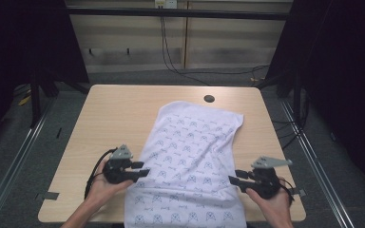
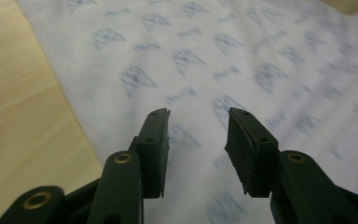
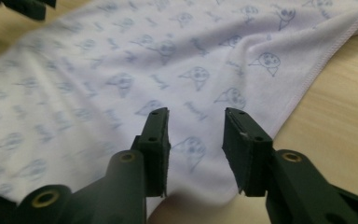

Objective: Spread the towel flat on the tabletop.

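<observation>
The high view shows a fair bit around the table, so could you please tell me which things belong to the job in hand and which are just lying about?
Part of the job:
- printed white cloth
- left tongs, open at its left edge
- right tongs, open at its right edge
- table under it

Lying about:
- black cables on the floor behind
- dark round hole in the tabletop

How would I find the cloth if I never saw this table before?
Look at the pale wooden table. The cloth lies down its middle, its near end hanging over the front edge. It is white, printed all over with small blue drawings, unlike the black hand-held grippers beside it.
</observation>
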